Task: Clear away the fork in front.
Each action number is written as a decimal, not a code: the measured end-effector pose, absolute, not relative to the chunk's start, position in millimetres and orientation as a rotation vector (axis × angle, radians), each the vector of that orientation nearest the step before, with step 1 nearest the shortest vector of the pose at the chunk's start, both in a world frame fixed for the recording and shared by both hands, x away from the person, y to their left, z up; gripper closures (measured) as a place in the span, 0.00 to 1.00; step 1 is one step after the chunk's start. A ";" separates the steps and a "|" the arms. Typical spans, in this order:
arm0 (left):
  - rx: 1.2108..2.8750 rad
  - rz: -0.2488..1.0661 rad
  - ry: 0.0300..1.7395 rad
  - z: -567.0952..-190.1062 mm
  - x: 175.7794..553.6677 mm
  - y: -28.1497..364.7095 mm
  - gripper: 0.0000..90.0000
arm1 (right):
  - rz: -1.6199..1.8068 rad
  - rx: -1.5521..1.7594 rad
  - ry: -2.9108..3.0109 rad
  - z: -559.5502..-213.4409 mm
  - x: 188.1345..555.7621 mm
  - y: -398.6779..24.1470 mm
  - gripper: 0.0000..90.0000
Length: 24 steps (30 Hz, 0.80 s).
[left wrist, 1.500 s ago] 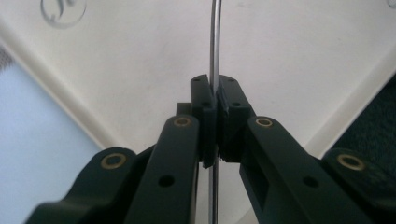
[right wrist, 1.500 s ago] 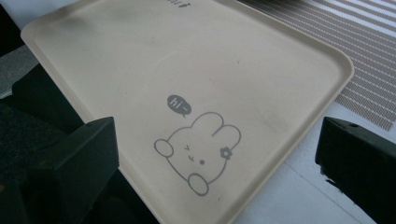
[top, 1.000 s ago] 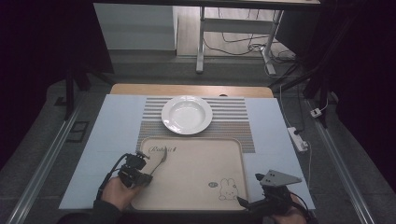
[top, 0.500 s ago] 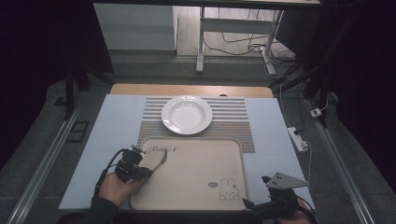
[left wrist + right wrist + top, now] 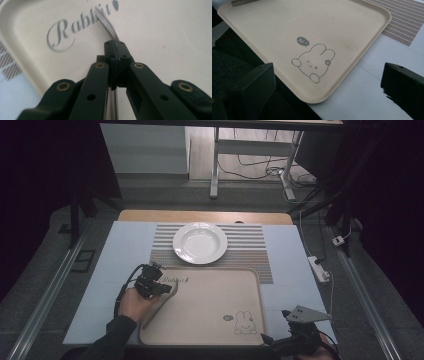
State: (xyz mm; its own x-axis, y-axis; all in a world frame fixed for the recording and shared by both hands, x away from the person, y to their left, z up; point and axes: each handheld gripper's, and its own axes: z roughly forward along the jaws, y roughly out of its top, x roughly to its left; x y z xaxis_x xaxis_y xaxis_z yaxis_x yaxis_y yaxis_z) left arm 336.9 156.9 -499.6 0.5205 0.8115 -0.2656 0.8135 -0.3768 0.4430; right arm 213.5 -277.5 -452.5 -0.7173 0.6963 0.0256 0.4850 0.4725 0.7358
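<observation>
One metal utensil [image 5: 107,23] is pinched in the left gripper [image 5: 159,287] over the tray [image 5: 210,320] (plate [image 5: 200,243] bare, apparently nothing delivered yet), while the right gripper [image 5: 290,340] is held spread.

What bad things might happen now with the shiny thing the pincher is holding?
1. The left gripper pinches the thin metal utensil at one narrow spot, so it might twist or slip out and clatter onto the tray.
2. The tray's raised rim is right beside the gripper; dragging the utensil sideways may snag it there.
3. The plate sits just beyond the tray, so a fast swing forward might knock it.
</observation>
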 end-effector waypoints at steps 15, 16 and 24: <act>2.308 -0.053 1.123 -502.8 328.3 123.0 0.99 | 1.100 1.027 2.468 -453.4 216.3 -278.4 0.00; 2.331 -0.047 1.115 -504.8 327.4 118.8 0.99 | 1.100 1.027 2.469 -453.4 216.4 -278.4 0.00; 2.361 0.003 1.166 -514.2 330.3 115.3 0.99 | 1.105 1.027 2.478 -453.7 216.7 -278.5 0.00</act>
